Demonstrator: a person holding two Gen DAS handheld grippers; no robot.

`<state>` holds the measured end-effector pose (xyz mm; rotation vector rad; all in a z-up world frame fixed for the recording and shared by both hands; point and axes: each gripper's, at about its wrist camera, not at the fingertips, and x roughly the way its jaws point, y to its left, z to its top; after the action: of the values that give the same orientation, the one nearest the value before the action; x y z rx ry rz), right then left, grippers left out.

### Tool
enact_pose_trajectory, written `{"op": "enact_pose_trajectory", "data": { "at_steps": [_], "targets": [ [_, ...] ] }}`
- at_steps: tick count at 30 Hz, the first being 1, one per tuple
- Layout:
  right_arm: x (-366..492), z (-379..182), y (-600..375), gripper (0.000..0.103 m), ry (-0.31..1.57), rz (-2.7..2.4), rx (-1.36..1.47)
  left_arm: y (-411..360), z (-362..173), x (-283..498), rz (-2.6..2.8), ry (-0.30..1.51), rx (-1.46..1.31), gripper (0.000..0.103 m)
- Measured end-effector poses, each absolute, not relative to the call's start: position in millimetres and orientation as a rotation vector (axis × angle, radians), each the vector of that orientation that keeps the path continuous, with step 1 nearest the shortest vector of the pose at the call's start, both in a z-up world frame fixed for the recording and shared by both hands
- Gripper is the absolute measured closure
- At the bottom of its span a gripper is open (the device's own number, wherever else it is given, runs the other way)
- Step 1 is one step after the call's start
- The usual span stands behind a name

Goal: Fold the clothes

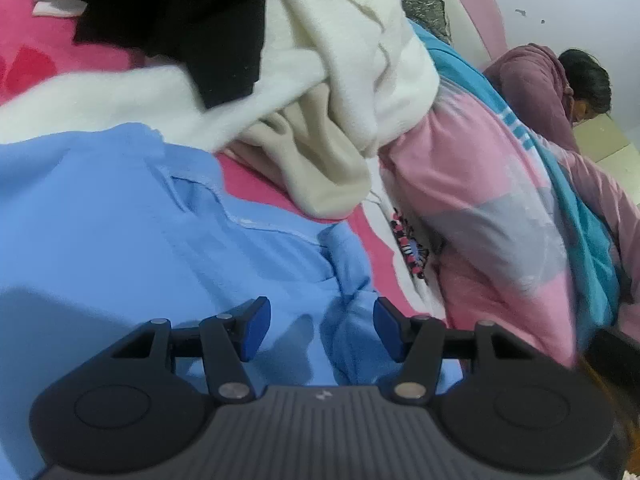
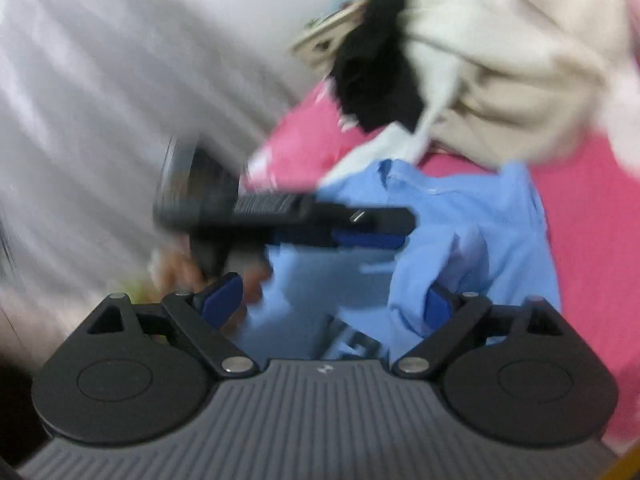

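Only the left view is showing a person [image 1: 560, 92] at upper right; left tongs [image 1: 322, 330] and right tongs [image 2: 332, 304] are both gaping apart, tilting down over the blue shirt [image 1: 120, 220].

Setting: a home bedroom. Evidence: a bed covered by a bright pink patterned bedspread [image 1: 36, 56] carries a loose heap of laundry: a light blue shirt [image 1: 120, 220], cream fleece garments [image 1: 340, 80], a black garment [image 1: 168, 12] and a pink, grey and teal striped blanket [image 1: 492, 216]. Plain white wall [image 1: 560, 0] with chipped paint behind it. A person in a mauve hooded top [image 1: 536, 88] sits at the bed's far edge. Right wrist view is too blurred to add more.
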<state>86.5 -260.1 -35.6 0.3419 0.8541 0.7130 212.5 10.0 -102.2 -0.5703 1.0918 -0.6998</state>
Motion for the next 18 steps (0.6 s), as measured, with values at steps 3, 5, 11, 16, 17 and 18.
{"op": "enact_pose_trajectory", "data": {
  "at_steps": [3,5,11,16,17,18],
  "targets": [
    [61,-29,-206,0.011,0.828,0.757,-0.009,12,-105,211,-0.703,1.099,-0.57,0.046],
    [35,-32,-168,0.009,0.766,0.771,-0.305,9,-103,210,-0.716,1.097,-0.557,0.046],
    [-36,-79,-104,0.006,0.559,0.724,-1.033,-2,-93,202,-0.77,1.075,-0.495,0.045],
    [-70,-68,-114,0.004,0.511,0.628,-1.161,-15,-90,192,-0.783,1.082,-0.381,0.045],
    [-74,-57,-120,0.003,0.541,0.614,-1.123,-15,-90,191,-0.789,1.085,-0.375,0.045],
    [-78,-46,-128,0.003,0.582,0.604,-1.072,-15,-90,189,-0.795,1.088,-0.369,0.045]
  ]
}}
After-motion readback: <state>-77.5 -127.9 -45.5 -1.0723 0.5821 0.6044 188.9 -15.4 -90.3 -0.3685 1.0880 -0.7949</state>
